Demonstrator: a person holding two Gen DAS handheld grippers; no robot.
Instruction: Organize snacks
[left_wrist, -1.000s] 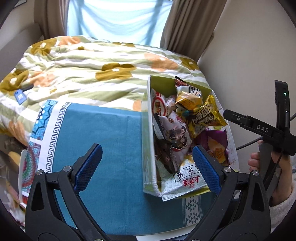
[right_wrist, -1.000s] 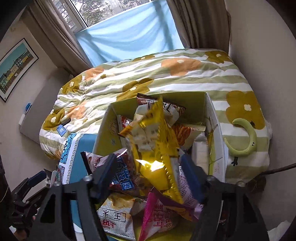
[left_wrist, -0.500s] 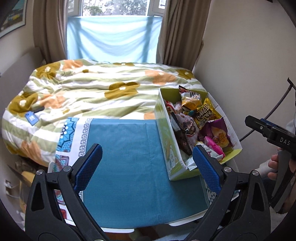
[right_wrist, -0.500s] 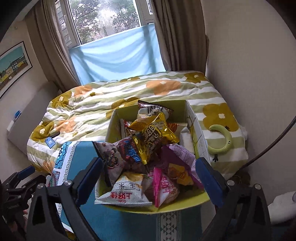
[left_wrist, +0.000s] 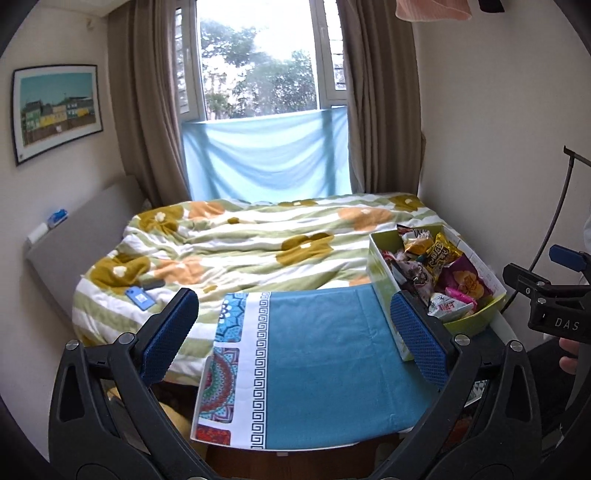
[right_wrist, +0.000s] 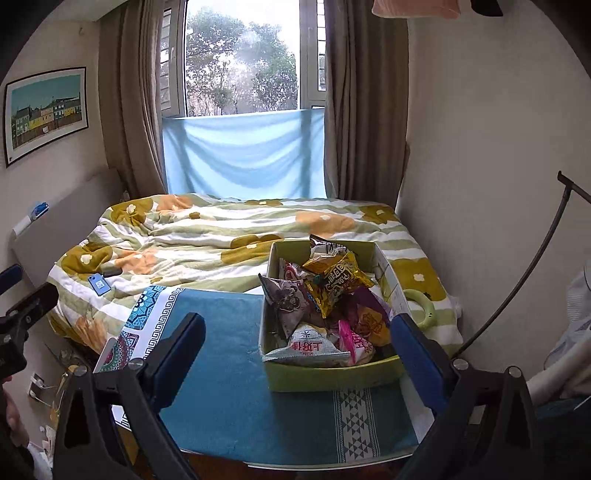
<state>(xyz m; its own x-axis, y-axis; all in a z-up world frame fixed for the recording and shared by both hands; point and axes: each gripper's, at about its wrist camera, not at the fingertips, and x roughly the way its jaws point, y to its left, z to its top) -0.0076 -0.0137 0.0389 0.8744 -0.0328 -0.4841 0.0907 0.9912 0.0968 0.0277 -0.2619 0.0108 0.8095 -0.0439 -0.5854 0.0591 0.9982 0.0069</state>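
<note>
A green cardboard box (right_wrist: 332, 376) full of snack packets stands on the right part of a table under a blue cloth (right_wrist: 229, 398). On top lie a yellow packet (right_wrist: 338, 282), a grey-brown packet (right_wrist: 286, 299), a white packet (right_wrist: 308, 345) and a pink one (right_wrist: 352, 341). The box also shows at the right in the left wrist view (left_wrist: 380, 273). My right gripper (right_wrist: 295, 354) is open and empty, held back above the table's near edge. My left gripper (left_wrist: 293, 332) is open and empty, above the cloth (left_wrist: 325, 354) left of the box.
A bed with a flowered quilt (right_wrist: 221, 236) lies behind the table, with a blue card (right_wrist: 99, 283) on it. A window with curtains is beyond. A wall is on the right, with a black cable (right_wrist: 532, 266) and a green ring toy (right_wrist: 421, 308).
Both grippers have pulled back and up from the box. The right gripper has let go of the yellow packet, which now lies in the box, and its jaws have opened.
</note>
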